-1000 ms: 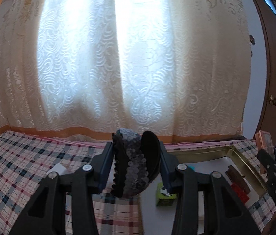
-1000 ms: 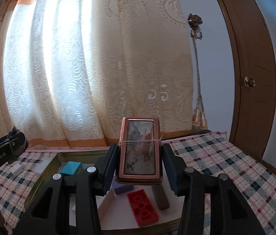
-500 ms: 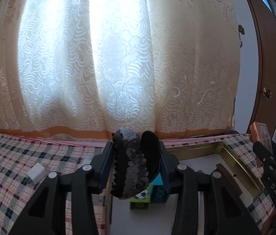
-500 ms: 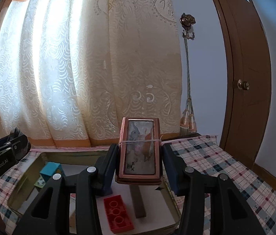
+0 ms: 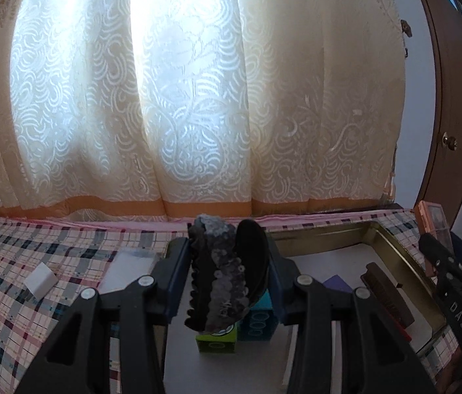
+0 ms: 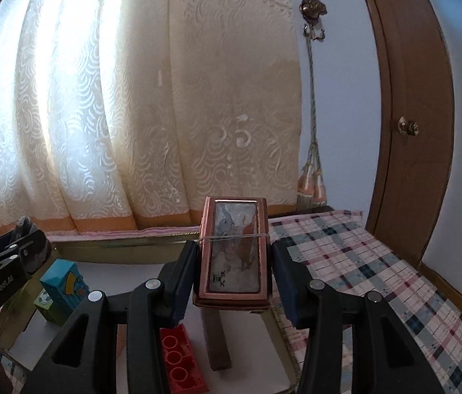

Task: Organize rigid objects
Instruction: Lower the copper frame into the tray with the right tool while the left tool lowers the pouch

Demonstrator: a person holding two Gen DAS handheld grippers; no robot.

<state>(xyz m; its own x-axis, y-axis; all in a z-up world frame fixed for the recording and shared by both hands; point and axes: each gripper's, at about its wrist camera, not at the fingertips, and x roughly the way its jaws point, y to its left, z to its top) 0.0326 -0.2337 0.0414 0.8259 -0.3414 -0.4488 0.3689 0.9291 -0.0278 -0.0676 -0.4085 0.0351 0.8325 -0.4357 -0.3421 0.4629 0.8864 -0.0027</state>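
A patterned cream curtain (image 5: pixel 191 98) fills the upper field of both views, with a brown door (image 6: pixel 408 124) at 2 o'clock in the right wrist view. Below it a desk under a plaid cloth (image 5: pixel 34 262) carries a gold-rimmed tray (image 5: pixel 395 246) lined in white. The left hand-held gripper (image 5: pixel 229 272) is closed on a dark sequinned hair clip (image 5: pixel 221 272), held upright above the tray's left part. The right hand-held gripper (image 6: pixel 232 272) is clamped on a copper-framed picture box (image 6: pixel 232 252) bound with a rubber band, held over the tray's right edge. Inside the tray, a blue block (image 6: pixel 63 282) and a green block (image 6: pixel 45 305) stand touching at 9 o'clock in the right wrist view; a red stud brick (image 6: pixel 178 358) lies at 6 o'clock beside a dark brown bar (image 6: pixel 218 344). A purple piece (image 5: pixel 337 284) shows near the tray's middle. On the cloth at 9 o'clock in the left wrist view lies a small white block (image 5: pixel 40 279).
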